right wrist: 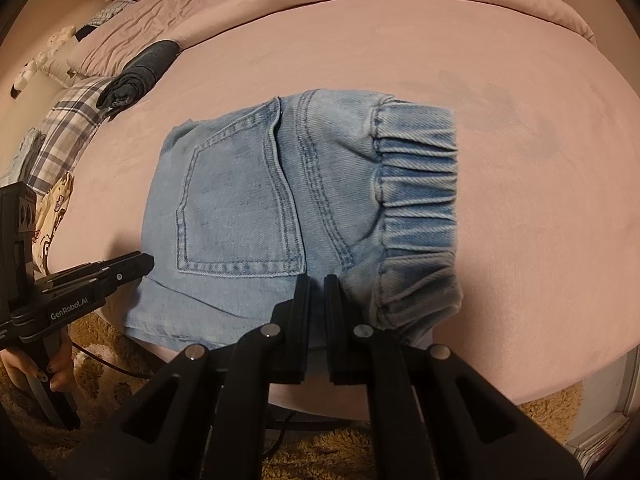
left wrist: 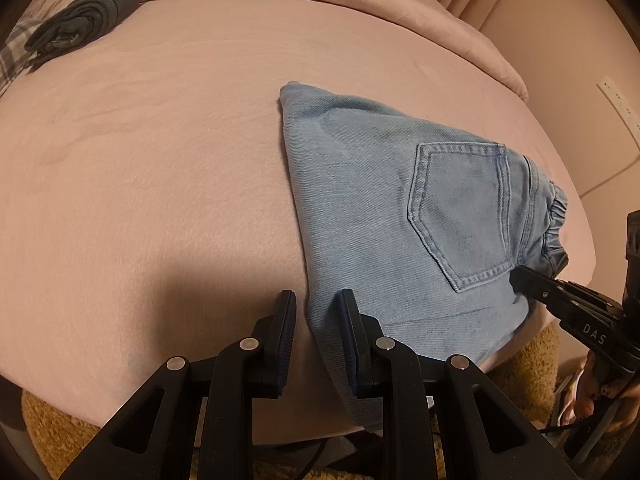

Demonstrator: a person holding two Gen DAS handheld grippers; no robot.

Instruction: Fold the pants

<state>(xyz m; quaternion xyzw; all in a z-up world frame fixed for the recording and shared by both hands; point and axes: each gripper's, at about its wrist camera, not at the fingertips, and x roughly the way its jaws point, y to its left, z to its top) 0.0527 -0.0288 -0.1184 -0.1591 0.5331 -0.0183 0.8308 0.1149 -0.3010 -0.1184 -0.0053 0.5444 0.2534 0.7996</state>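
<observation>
Where jeans (right wrist: pixel 280 208) overhang — right gripper (right wrist: pixel 318 284) blocks them.

Only two prints were readable: "DAS" on my right gripper (left wrist: pixel 520 276) body in the left wrist view, "GenRobot.AI" on my left gripper (right wrist: pixel 146 259) body in the right wrist view.

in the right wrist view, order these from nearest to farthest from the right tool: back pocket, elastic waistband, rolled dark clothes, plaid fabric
1. Back pocket on the jeans, just ahead and left of the right tool.
2. Elastic waistband, ahead to the right; close to the pocket's distance, so these two are hard to rank.
3. Plaid fabric, far left at the bed's edge.
4. Rolled dark clothes, farther back on the left.
</observation>
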